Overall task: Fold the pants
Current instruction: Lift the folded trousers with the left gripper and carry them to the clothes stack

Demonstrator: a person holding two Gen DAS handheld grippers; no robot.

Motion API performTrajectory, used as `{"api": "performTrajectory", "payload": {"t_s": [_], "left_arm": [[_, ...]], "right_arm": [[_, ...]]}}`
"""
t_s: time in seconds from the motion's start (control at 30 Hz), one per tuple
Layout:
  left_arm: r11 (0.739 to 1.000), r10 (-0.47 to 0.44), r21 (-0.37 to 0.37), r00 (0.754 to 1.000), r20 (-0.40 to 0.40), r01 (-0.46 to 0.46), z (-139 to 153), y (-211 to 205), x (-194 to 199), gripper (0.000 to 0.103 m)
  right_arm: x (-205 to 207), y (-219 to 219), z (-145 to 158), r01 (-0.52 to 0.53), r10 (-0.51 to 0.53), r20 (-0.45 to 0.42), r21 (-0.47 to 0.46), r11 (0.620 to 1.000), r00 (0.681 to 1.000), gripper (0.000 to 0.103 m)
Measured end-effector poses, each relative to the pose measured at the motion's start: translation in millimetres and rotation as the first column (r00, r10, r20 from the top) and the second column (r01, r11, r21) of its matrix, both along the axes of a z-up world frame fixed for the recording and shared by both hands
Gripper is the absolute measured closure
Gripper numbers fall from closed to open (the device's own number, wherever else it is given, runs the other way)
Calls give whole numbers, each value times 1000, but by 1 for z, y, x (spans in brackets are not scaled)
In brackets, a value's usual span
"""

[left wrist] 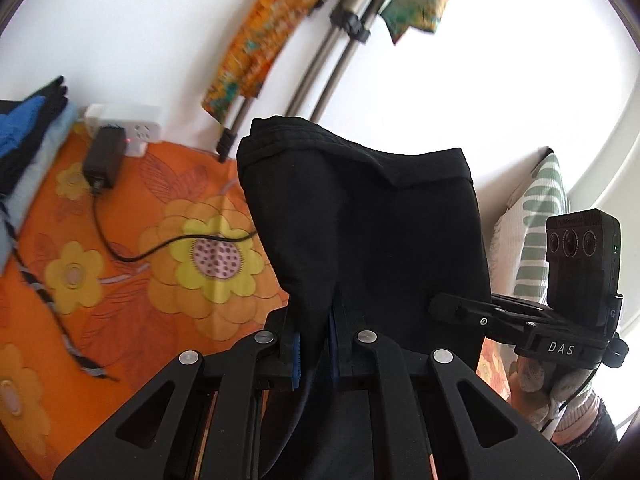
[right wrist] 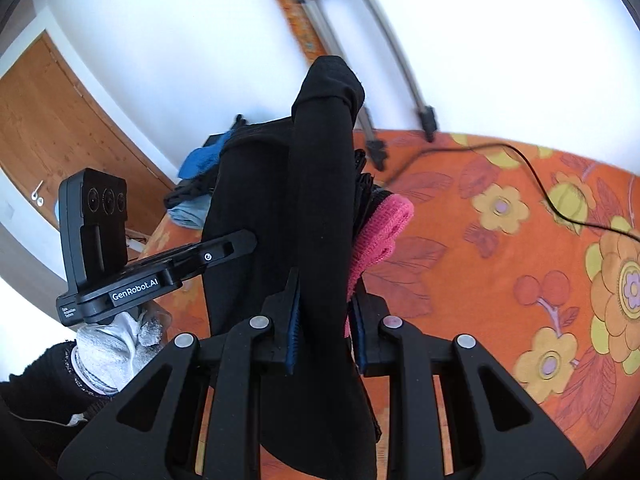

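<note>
Black pants (left wrist: 360, 220) hang lifted above the orange flowered bedspread (left wrist: 120, 280), held by both grippers. My left gripper (left wrist: 314, 354) is shut on a fold of the black fabric, which drapes up and over its fingers. My right gripper (right wrist: 326, 332) is shut on another part of the pants (right wrist: 320, 200), where a pink waistband or lining (right wrist: 380, 232) shows beside the black cloth. Each gripper shows in the other's view: the right one (left wrist: 560, 320) at the right edge, the left one (right wrist: 132, 272) at the left.
A pile of folded blue and dark clothes (left wrist: 28, 140) lies at the bed's far left. A power strip with a black adapter (left wrist: 108, 152) and its cable (left wrist: 160, 248) lie on the bedspread. Tripod legs (left wrist: 340, 40) stand against the white wall. A striped pillow (left wrist: 536, 216) lies to the right, a wooden door (right wrist: 60, 128) beyond.
</note>
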State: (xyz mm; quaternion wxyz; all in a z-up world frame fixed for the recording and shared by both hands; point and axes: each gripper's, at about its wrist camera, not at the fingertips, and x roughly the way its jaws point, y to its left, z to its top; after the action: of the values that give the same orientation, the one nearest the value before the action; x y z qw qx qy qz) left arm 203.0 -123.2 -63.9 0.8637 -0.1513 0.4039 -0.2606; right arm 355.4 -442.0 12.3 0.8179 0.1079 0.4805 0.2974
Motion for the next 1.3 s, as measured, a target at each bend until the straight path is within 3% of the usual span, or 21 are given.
{"api": "performTrajectory", "payload": {"t_s": [0.4,0.73,0.97,1.3], "left_arm": [[992,125,-5,988,85,-125,56,125,-26,94],[972,230,19,965,124,-234,79,230,-25,94],[956,284,29,948,143,-291,86,292,-3,94],[940,318,73,935,154,-332,88,350,69,95]], "right_arm": [[-20,133,55,-99,96,93,26,995,991,81],[-14,249,67,-184,175,120,68,981,977,82],[9,321,62,-198,185,118,113,974,976,82],[71,400,43,-183,168,114,136,974,979,82]]}}
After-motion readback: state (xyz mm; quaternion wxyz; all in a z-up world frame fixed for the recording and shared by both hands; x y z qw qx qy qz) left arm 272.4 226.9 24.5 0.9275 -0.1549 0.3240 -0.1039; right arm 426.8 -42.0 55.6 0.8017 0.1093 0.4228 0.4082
